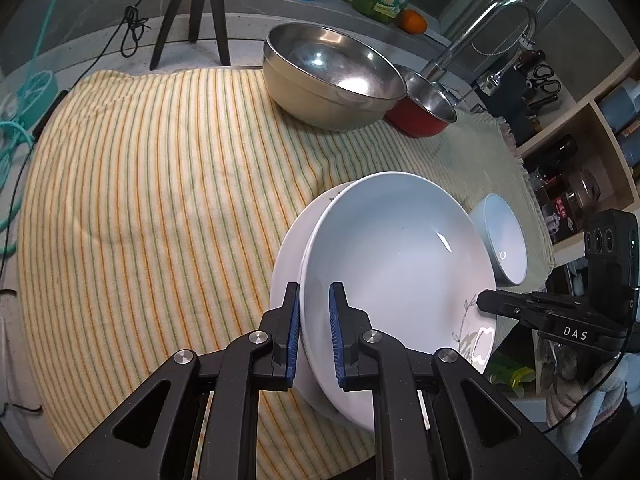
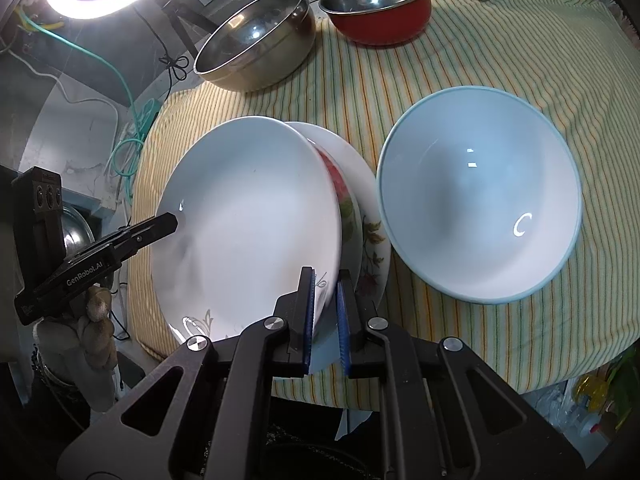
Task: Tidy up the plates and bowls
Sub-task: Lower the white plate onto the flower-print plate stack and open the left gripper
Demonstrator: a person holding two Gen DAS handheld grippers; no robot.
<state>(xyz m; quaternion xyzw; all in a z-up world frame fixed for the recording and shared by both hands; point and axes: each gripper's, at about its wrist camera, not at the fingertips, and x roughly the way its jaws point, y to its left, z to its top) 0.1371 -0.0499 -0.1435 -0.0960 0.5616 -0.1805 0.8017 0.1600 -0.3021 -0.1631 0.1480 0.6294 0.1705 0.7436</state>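
Right wrist view: white plate (image 2: 248,216), tilted, over a floral plate (image 2: 372,240); pale blue bowl (image 2: 480,196) just right of it, empty. Right hand-held gripper (image 2: 325,312) clamps the white plate's near rim; left hand-held gripper (image 1: 314,320) clamps its opposite rim. Striped cloth (image 1: 160,184) covers the desk; steel bowl (image 1: 332,76) and red pot (image 1: 424,104) behind, both empty.

Two white plates (image 2: 248,216) (image 2: 370,216), one pale blue bowl (image 2: 480,196), one steel bowl (image 2: 256,44), one red pot (image 2: 380,12)
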